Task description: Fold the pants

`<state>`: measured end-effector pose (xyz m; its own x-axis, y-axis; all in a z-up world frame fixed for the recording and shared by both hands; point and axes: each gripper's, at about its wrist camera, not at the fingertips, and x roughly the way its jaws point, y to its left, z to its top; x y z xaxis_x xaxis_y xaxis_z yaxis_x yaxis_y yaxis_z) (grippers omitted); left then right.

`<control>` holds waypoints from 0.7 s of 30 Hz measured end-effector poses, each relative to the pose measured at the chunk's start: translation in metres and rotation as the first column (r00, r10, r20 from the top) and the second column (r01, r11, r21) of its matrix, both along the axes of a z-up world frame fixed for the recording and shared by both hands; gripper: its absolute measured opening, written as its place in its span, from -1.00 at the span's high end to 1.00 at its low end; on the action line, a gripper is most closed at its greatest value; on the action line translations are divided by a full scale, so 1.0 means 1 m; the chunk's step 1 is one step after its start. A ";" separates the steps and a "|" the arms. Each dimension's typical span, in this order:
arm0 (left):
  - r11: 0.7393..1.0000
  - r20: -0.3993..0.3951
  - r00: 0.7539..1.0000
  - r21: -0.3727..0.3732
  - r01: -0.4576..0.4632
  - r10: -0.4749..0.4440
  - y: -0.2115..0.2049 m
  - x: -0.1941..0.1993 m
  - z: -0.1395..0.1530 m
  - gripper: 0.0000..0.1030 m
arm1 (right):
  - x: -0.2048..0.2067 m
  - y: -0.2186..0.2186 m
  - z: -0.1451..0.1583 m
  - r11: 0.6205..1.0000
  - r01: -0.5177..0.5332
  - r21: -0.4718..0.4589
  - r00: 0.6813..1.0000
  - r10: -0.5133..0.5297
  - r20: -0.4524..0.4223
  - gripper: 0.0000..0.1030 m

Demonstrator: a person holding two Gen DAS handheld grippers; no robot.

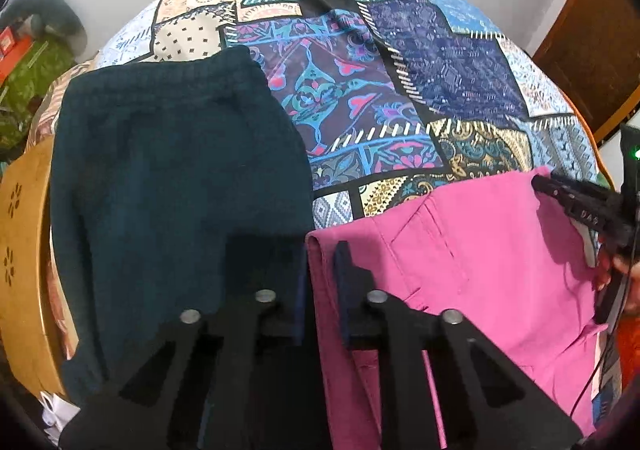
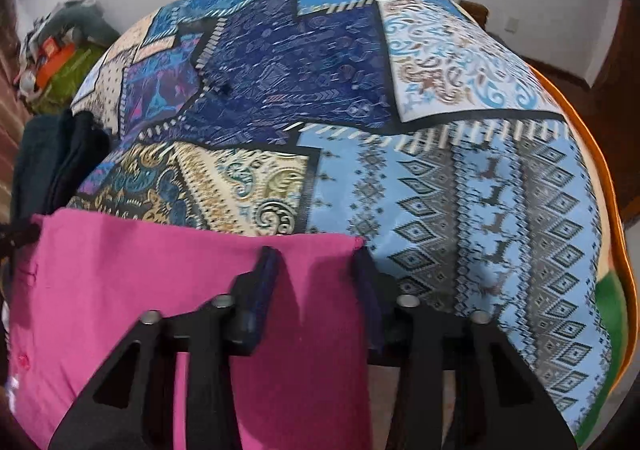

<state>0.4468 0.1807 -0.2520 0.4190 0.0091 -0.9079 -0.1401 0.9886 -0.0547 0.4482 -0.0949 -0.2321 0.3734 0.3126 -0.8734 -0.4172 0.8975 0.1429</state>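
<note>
Holding the pink pants [image 1: 472, 250] by two corners seems to be the point of this pose: each set of tongs sits at one end of the same straight edge, so the cloth stays stretched flat and the edge can be carried as one line. The left tongs [image 1: 320, 290] straddle the pants' left corner; the fingers [image 1: 346, 270] stand a little apart with the folded edge between them, and I cannot tell whether they actually pinch it. The right tongs [image 2: 316, 278] stand apart as well, with the right corner of the pants [image 2: 160, 290] running between their fingers [image 2: 266, 270]; the cloth creases there, which suggests contact, but a firm clamp cannot be confirmed. The pants lie on a patchwork cloth [image 2: 460, 189] spread over what looks like a bed or padded surface, their straight edge toward the middle of it and the rest trailing back under the tongs. Just beside them on the left lies a dark teal garment [image 1: 168, 177], its ribbed waistband away from the camera, apparently already laid out or folded and left out of the way. A wooden board [image 1: 24, 250] borders the surface on the left, and clutter [image 1: 36, 49] sits beyond. Judging by the seams and pocket line, the pants look part-folded, and the spread grip suits bringing this edge over evenly for another fold.
</note>
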 end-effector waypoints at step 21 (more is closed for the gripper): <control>0.995 0.244 0.968 0.095 0.036 -0.059 -0.036 -0.093 0.135 0.91 | -0.082 -0.040 0.148 0.992 -0.013 0.124 0.956 -0.024 0.292 0.96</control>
<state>0.3539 0.1445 -0.1173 0.6317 0.0596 -0.7729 -0.0861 0.9963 0.0064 0.3662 -0.1345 -0.0839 0.6082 0.4079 -0.6810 -0.4523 0.8831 0.1249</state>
